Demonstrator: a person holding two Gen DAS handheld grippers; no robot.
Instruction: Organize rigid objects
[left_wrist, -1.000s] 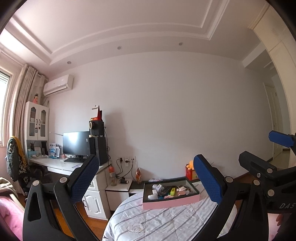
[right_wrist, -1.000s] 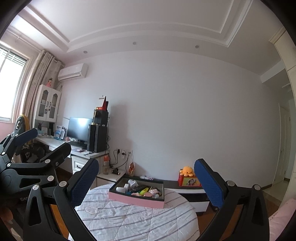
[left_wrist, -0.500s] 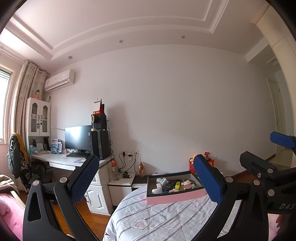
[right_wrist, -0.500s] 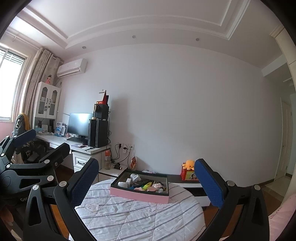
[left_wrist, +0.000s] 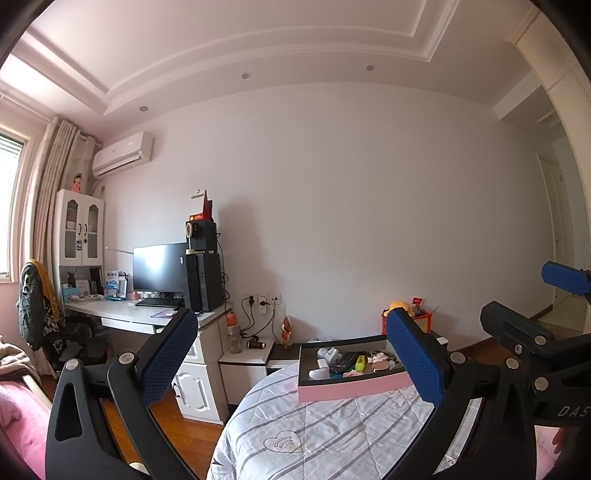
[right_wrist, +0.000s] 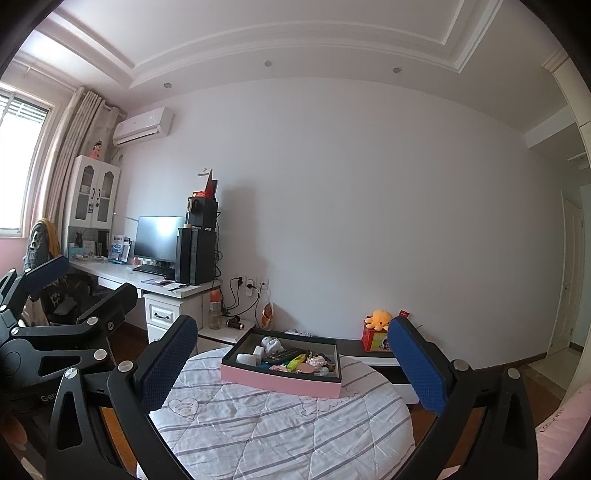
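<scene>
Pink tray (right_wrist: 280, 384): holds mixed small items, among them a black remote (right_wrist: 282, 355) and a yellow-green piece (right_wrist: 297, 360); rests on the quilted round worktop (right_wrist: 277, 424). Left gripper (left_wrist: 295, 365) and right gripper (right_wrist: 291, 369): jaws spread wide, empty, short of the tray.

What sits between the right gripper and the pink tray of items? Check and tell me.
Nothing visible. The right gripper is open, and only bare striped quilt lies between it and the pink tray. The left gripper, also open, is off to the side, clear of that path.
</scene>
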